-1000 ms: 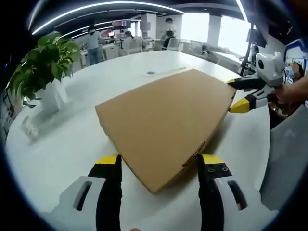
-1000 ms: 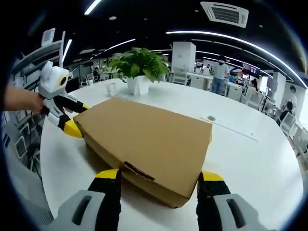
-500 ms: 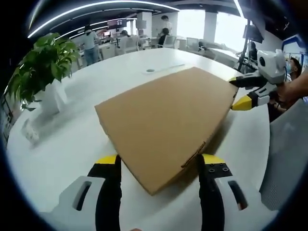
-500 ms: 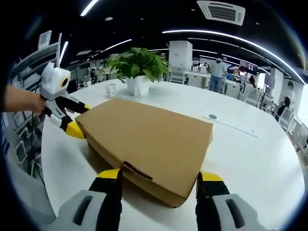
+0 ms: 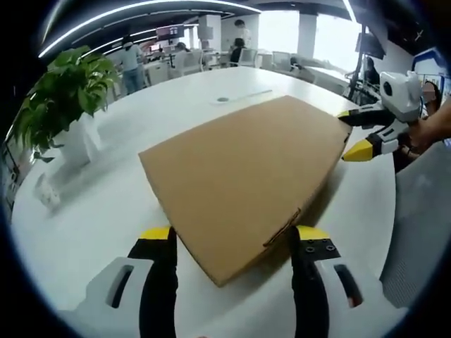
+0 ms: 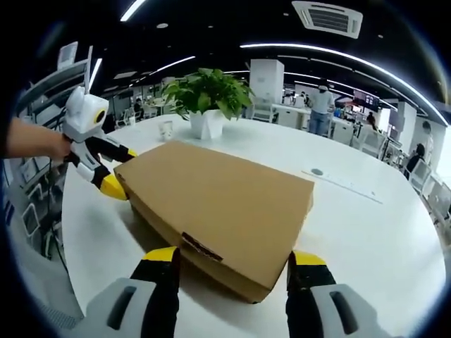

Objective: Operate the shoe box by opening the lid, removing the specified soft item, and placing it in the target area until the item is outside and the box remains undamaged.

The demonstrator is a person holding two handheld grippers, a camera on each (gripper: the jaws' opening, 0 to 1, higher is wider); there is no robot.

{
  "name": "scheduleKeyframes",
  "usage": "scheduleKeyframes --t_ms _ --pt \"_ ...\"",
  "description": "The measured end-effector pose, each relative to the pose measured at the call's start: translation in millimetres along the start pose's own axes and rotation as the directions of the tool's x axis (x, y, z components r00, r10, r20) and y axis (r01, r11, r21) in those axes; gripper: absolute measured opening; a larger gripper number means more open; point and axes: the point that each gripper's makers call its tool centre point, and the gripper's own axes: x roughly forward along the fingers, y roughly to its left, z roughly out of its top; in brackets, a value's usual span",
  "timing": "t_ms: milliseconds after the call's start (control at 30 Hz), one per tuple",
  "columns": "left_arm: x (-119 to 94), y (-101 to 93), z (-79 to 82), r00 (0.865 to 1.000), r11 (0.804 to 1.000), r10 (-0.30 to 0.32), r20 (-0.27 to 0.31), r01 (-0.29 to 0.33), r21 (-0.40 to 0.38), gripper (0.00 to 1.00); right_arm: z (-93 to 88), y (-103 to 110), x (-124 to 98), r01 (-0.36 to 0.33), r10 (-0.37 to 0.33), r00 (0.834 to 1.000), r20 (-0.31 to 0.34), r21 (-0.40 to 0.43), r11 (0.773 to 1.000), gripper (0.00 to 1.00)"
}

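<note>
Left gripper view | both grippers [image 5: 232,243] [image 6: 231,264] wide, straddling closed box [image 5: 243,176] corners | uneven lifting could tear lid.

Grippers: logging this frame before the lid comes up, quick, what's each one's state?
Left gripper: open, jaws straddling a box corner.
Right gripper: open, jaws straddling the opposite corner.

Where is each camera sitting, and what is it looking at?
Left gripper view: rides the left gripper, looking along the closed shoe box; the right gripper is at its far end.
Right gripper view: rides the right gripper, facing that box's other end; a hand holds the left gripper.
Both share the box, potted plant and white table.
</note>
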Motion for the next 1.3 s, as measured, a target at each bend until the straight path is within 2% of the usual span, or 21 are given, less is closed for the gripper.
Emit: scheduleKeyframes --t_ms 300,700,867,1300 --pt "-5.4 4.2 -5.2 1.000 1.000 0.009 -0.001 -0.009 -0.010 0.64 2.1 6.4 2.1 -0.007 0.007 1.000 0.004 0.007 1.000 0.57" --pt "-8.0 4.7 -6.6 1.000 1.000 0.021 0.021 -0.020 -0.009 0.64 -0.6 3.6 -0.5 -0.036 0.037 0.999 0.038 -0.041 0.999 0.51" --pt "-8.1 5.6 -6.7 0.999 1.000 0.030 0.039 -0.030 -0.010 0.64 -3.2 1.5 0.1 -0.032 0.037 0.998 0.049 -0.100 0.994 0.50" --pt "-9.9 5.5 -8.1 0.998 0.999 0.047 0.046 -0.046 -0.021 0.60 -2.1 0.8 0.0 -0.035 0.041 0.997 0.063 -0.107 0.994 0.49"
